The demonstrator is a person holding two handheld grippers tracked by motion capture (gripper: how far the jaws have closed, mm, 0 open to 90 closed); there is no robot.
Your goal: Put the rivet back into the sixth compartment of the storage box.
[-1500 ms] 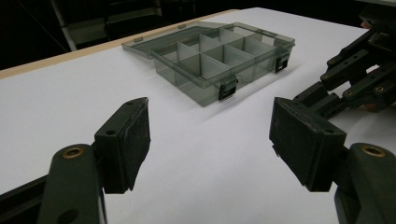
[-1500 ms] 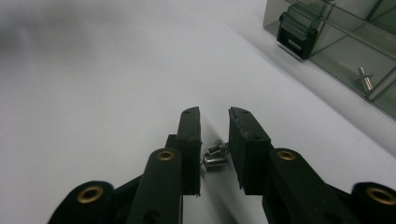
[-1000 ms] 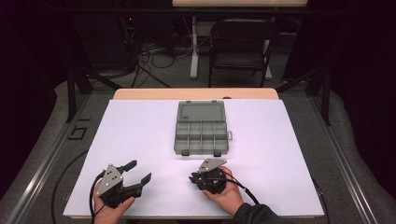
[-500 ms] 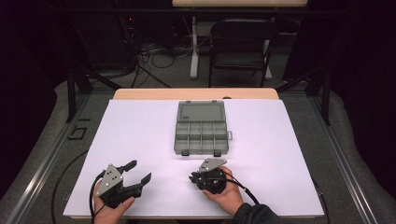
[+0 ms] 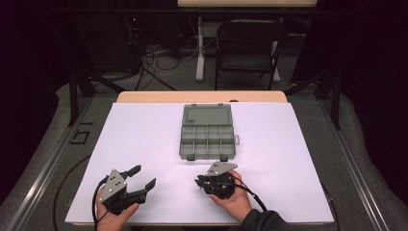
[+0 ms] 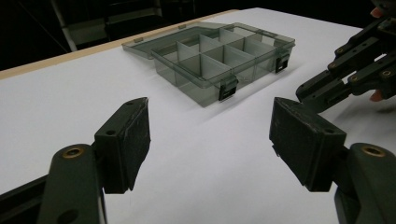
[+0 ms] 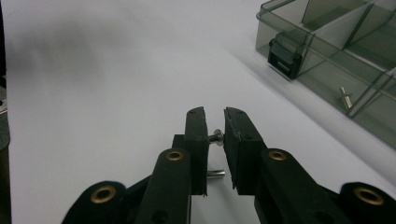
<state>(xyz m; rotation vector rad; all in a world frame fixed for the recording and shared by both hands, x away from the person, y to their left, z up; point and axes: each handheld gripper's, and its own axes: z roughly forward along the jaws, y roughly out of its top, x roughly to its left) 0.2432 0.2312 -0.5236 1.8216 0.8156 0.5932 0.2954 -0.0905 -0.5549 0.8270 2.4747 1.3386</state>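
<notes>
The right gripper (image 7: 215,135) holds a small silver screw (image 7: 215,137). Its jaws are almost shut, and the screw is pinched between them. The screw is shiny, with a round flat head. It lies sideways between the two black pads, low over the white table (image 5: 144,139). A second bit of silver metal (image 7: 216,174) shows lower down between the jaws; it is too hidden to say what it is.

The left gripper (image 6: 210,135) is wide open and holds nothing. It sits near the front edge of the table, well apart from the right gripper.

Just past the right gripper stands a clear grey box (image 5: 208,132). Its lid is open and lies flat behind it. Thin walls split the box into many little spaces. Two dark clasps sit on its front wall. One more small screw (image 7: 345,97) lies in a space near the front.

The table top is white and plain, with a strip of wood (image 5: 202,96) along the far edge. The room behind is dark. A black chair (image 5: 248,45) stands there, and cables (image 5: 154,57) lie on the floor.
</notes>
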